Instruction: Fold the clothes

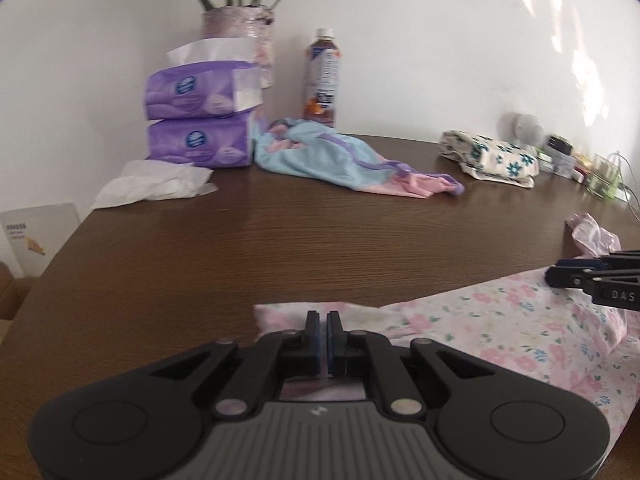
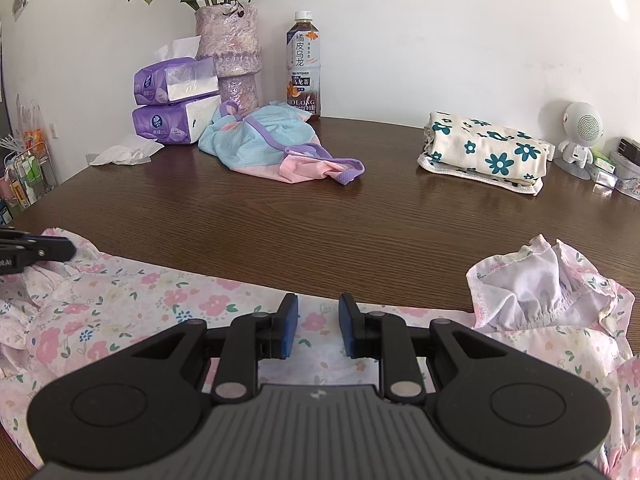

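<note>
Two claws are down at the near edge of the dark wooden worktop (image 2: 320, 216), both over the pink floral garment (image 2: 160, 300) spread flat there. Left claw (image 1: 323, 322) has its blue-padded fingers drawn almost together, just a sliver of a gap, sitting right at the garment's far left corner, and whether any cloth is pinched between them I cannot tell. Right claw (image 2: 318, 314) stands with its jaws apart over the garment's far hem, cloth visible in the gap, nothing clamped. On the right a ruffled sleeve (image 2: 532, 284) is bunched up with its pale inside showing.

Across the worktop, well apart from the action, a blue, pink and purple garment (image 2: 272, 140) lies crumpled, touching the lower of two stacked purple tissue packs (image 2: 172, 100). Behind them stands a pink vase of dried roses (image 2: 232, 52), and beside it a bottle of oolong tea (image 2: 303, 64). A loose white tissue (image 2: 128, 152) lies at the left edge. Far right, a folded cream cloth with teal flowers (image 2: 484, 150) sits neatly, next to a small white round-headed figure (image 2: 580, 132).
</note>
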